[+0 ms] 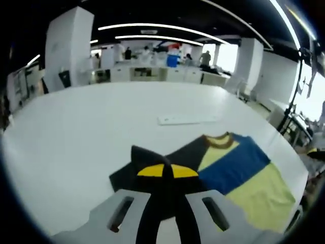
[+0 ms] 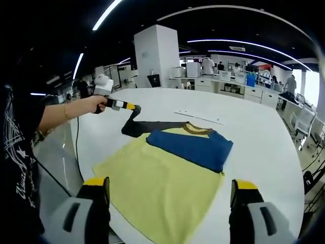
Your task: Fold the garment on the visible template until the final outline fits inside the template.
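A T-shirt [image 2: 162,183] lies flat on the white table [image 2: 254,147]. It is pale yellow, with a blue chest band [image 2: 190,145], a brown collar [image 2: 195,129] and a dark sleeve [image 2: 136,125]. My left gripper [image 1: 167,171] is shut on that dark sleeve [image 1: 144,154] and holds its end raised off the table. The right gripper view shows the left gripper [image 2: 130,107] at the shirt's far left, held by a person's hand. My right gripper [image 2: 170,184] hovers open above the yellow hem with nothing between its jaws.
A thin white strip [image 1: 185,120] lies on the table beyond the collar. The person's arm [image 2: 66,113] and dark shirt are at the left of the right gripper view. A black stand [image 1: 292,109] rises past the table's right edge. Counters and pillars stand far behind.
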Tool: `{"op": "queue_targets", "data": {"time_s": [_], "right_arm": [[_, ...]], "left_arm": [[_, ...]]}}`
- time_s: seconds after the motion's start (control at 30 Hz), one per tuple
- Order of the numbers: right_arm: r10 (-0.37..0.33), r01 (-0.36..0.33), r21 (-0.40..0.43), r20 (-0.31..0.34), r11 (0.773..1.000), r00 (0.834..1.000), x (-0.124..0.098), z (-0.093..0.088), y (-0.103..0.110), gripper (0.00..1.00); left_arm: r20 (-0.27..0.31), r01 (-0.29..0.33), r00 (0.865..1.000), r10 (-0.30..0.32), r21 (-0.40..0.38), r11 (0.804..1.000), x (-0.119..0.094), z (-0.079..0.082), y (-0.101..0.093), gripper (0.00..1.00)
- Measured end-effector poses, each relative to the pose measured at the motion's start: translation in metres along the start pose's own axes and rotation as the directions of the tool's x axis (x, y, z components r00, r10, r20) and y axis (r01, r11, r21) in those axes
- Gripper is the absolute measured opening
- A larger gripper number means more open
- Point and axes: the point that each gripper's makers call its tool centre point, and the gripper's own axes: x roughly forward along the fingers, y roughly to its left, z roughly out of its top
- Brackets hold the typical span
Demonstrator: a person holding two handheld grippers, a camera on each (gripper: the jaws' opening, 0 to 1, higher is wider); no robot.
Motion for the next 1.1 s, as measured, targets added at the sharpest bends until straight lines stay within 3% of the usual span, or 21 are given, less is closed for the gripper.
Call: {"op": "queue_targets", "data": {"time_s": [0.43, 1.1], "right_arm": [[0.019, -0.019, 0.003, 0.0, 1.0, 1.0, 0.001, -0.003, 0.005, 0.99], [0.044, -0.044, -0.013, -0.003, 0.999, 0.999, -0.002, -0.003, 0.013, 1.0]], "left_arm": [[0.027, 0.091, 0.995, -0.091, 0.014, 0.996, 0.008, 0.02, -0.056, 0.0], [0.008, 0.22, 0.975, -0.221, 0.074, 0.973, 0.034, 0.036, -0.137, 0.0]]}}
